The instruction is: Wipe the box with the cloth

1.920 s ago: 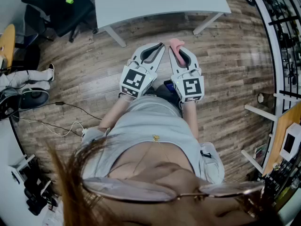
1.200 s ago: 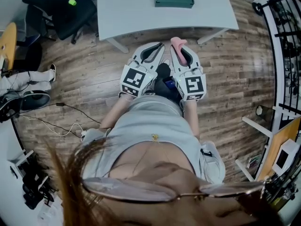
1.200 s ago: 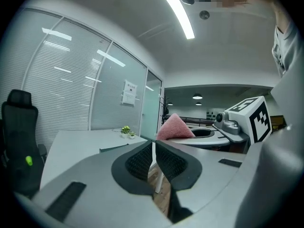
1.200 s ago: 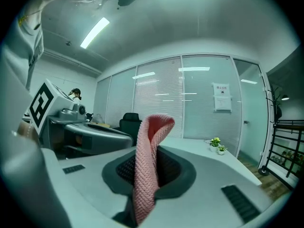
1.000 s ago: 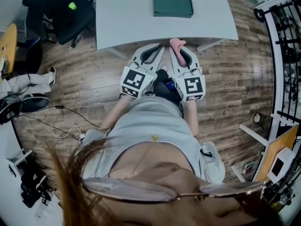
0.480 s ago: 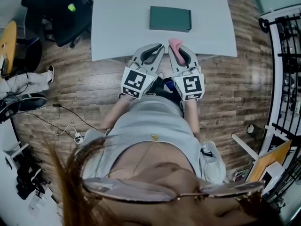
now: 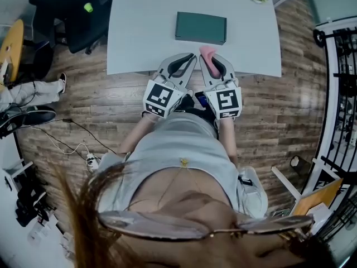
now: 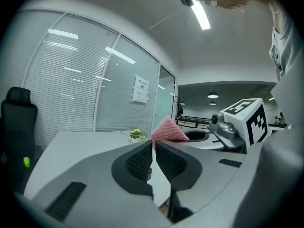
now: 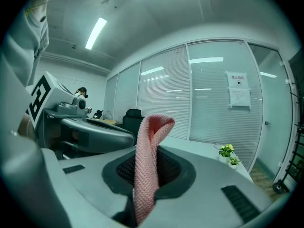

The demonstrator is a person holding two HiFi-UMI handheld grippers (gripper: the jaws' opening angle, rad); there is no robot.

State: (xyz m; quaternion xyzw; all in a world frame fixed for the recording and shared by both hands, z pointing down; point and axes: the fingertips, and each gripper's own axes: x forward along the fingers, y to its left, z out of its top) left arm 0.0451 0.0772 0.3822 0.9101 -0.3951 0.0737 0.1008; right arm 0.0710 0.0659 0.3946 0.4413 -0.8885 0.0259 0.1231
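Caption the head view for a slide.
Right gripper clamps the pink cloth, left gripper shut and empty, both by the table edge facing the green box.

**Both grippers out front, jaws closed**

In the head view the left gripper (image 7: 188,56) and the right gripper (image 7: 210,57) lie side by side ahead of the torso (image 7: 178,149); the left leans toward 1 o'clock and the right toward 11 o'clock, so their tips nearly meet at 12; each marker cube (image 7: 162,96) sits at the rear end; the bare left forearm (image 7: 134,134) runs back toward 7 o'clock and the right forearm (image 7: 226,135) toward 6. The left gripper's jaws are together with nothing between them; the right gripper's jaws are clamped on a pink cloth (image 9: 151,146), which stands up past the tips.
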